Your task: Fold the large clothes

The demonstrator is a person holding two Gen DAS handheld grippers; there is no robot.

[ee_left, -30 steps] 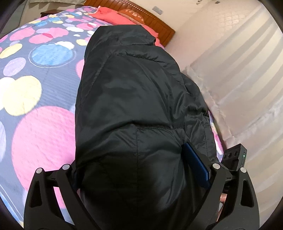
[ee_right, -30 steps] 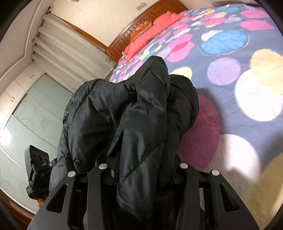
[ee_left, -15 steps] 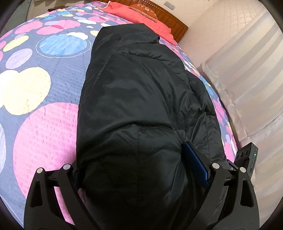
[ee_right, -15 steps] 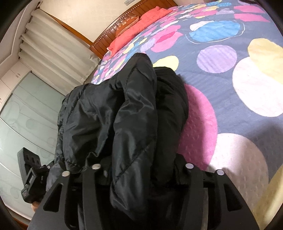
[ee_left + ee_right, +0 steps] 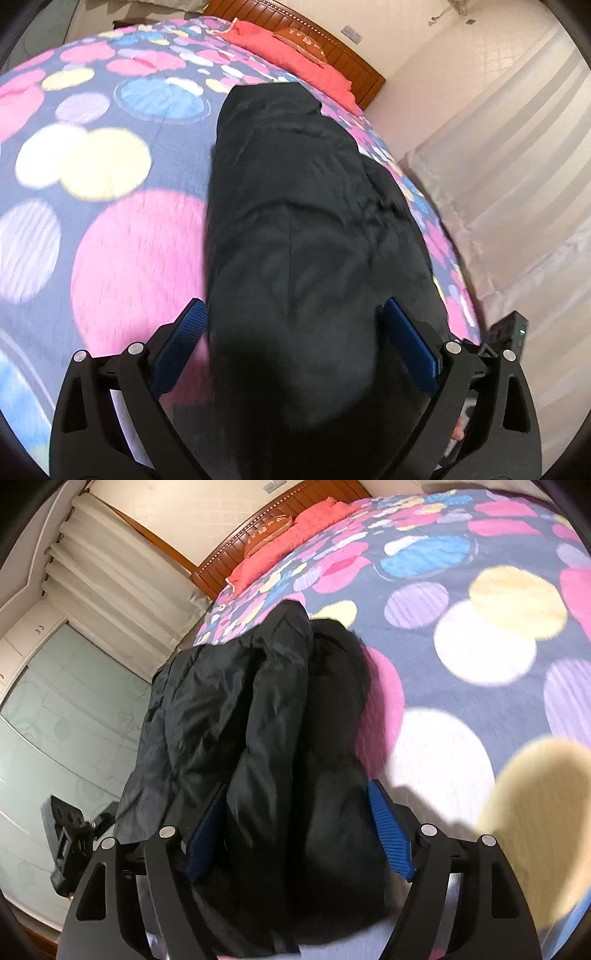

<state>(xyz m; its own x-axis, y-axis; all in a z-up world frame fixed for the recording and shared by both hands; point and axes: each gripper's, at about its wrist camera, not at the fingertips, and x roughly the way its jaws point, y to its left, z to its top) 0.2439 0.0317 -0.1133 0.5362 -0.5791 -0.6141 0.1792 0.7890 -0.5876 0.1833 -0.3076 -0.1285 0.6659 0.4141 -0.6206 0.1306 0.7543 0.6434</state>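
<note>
A black puffy jacket (image 5: 306, 229) lies folded in a long bundle on the spotted bedspread (image 5: 122, 254). My left gripper (image 5: 291, 317) is open, its blue pads (image 5: 410, 343) standing either side of the jacket's near end. In the right wrist view the same jacket (image 5: 273, 716) lies bunched in thick folds near the bed's left edge. My right gripper (image 5: 295, 805) is open too, its blue pads (image 5: 388, 830) straddling the near end of the bundle. The other gripper's body (image 5: 66, 834) shows at the lower left.
Red pillows (image 5: 295, 55) and a wooden headboard (image 5: 332, 48) are at the far end of the bed. White curtains (image 5: 517, 166) hang along the bed's side. A glass-fronted wardrobe (image 5: 55, 716) stands beyond the bed edge.
Both grippers have opened and let go of the jacket, which now rests lower on the bedspread. Both views have pulled back a little.
</note>
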